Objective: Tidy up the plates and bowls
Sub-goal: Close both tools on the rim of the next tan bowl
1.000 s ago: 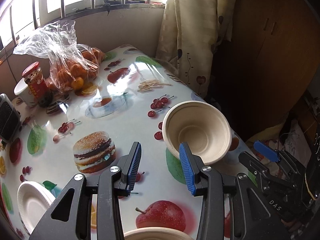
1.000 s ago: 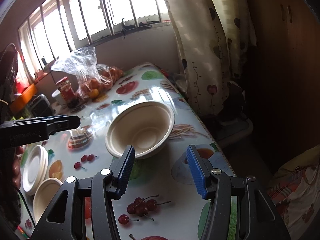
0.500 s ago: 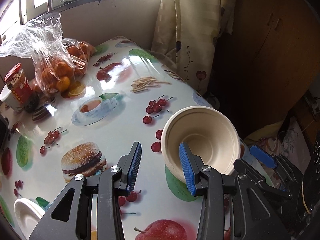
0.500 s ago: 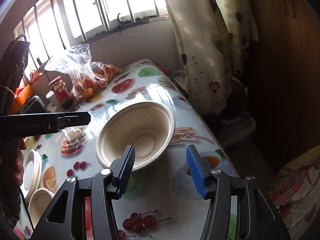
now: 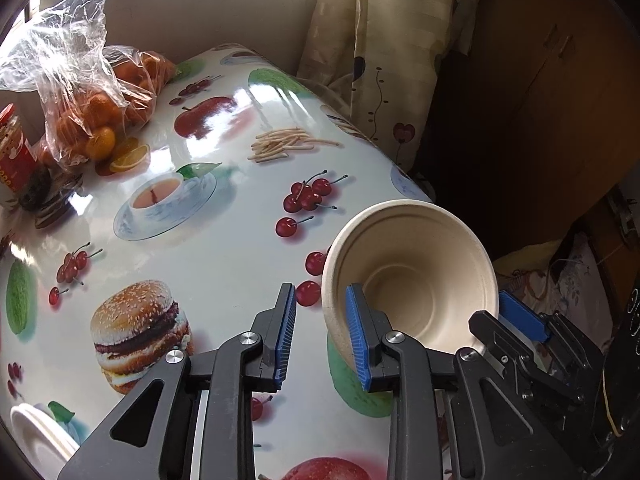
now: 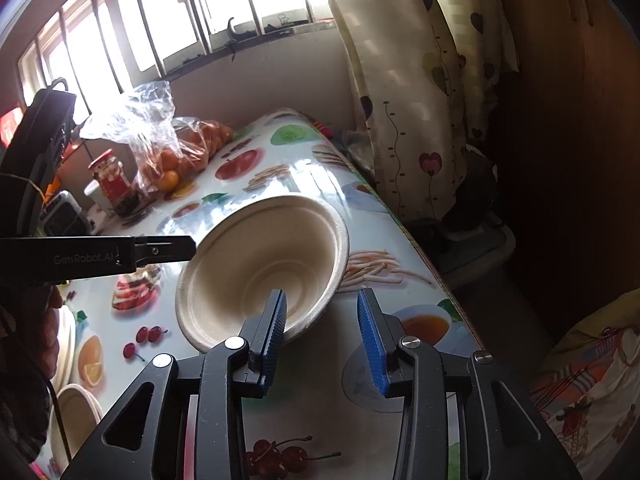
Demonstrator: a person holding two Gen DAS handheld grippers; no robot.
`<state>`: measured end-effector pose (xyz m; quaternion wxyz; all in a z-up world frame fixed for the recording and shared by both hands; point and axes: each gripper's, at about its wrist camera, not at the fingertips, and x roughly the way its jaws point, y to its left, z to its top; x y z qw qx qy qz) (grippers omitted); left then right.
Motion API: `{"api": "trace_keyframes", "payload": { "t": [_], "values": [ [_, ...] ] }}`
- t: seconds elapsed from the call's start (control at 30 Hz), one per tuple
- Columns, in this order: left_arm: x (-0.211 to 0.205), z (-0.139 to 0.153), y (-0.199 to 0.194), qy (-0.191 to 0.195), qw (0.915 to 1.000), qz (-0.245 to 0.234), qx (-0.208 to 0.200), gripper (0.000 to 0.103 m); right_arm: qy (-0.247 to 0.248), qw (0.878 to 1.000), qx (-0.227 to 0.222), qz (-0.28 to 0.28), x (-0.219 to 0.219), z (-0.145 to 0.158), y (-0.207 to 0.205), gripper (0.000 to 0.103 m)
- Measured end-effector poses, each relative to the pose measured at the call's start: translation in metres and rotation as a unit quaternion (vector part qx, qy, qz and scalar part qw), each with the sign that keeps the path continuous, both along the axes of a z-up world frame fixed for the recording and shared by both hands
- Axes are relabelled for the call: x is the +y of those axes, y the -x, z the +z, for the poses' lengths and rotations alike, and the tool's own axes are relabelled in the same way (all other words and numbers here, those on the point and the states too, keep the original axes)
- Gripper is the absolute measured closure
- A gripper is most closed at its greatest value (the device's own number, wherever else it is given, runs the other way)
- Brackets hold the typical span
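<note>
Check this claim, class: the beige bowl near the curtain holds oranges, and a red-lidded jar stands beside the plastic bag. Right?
Wrong on one point: the bowl is empty; the oranges are inside the plastic bag, as the right wrist view shows. The red-lidded jar does stand beside that bag.

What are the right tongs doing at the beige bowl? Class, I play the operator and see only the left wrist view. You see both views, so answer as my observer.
Observer: The right tongs straddle the bowl's near rim. One finger is inside and one outside. They are closing but not yet pinching.
Operator: Are there any other bowls?
Observer: Yes, a second bowl sits on the table, at the lower left of the right wrist view.
Operator: What is next to it?
Observer: A stack of white plates, just behind it.
</note>
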<state>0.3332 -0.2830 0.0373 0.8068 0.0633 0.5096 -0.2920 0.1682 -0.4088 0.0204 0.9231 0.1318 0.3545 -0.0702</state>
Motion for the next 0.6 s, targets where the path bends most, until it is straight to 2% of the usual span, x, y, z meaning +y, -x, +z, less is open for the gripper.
{"api": "trace_keyframes", "payload": {
  "t": [0.43,0.47,0.5,0.6],
  "values": [
    [-0.0064,-0.0047,0.0000,0.009,0.9999,-0.007,0.011,0.080,-0.002,1.000,0.001,0.003,0.0009,-0.0016,-0.0031,0.074],
    [-0.0070,-0.0050,0.0000,0.009,0.9999,-0.008,0.012,0.081,-0.003,1.000,0.001,0.003,0.0008,-0.0019,-0.0035,0.075],
    [-0.0077,-0.0053,0.0003,0.009,0.9998,-0.009,0.012,0.087,-0.002,1.000,0.001,0.003,0.0007,-0.0017,-0.0034,0.076],
    [-0.0097,-0.0056,0.0016,0.005,0.9998,-0.013,0.011,0.089,-0.001,1.000,0.001,0.002,0.0005,-0.0019,-0.0037,0.078]
  ]
}}
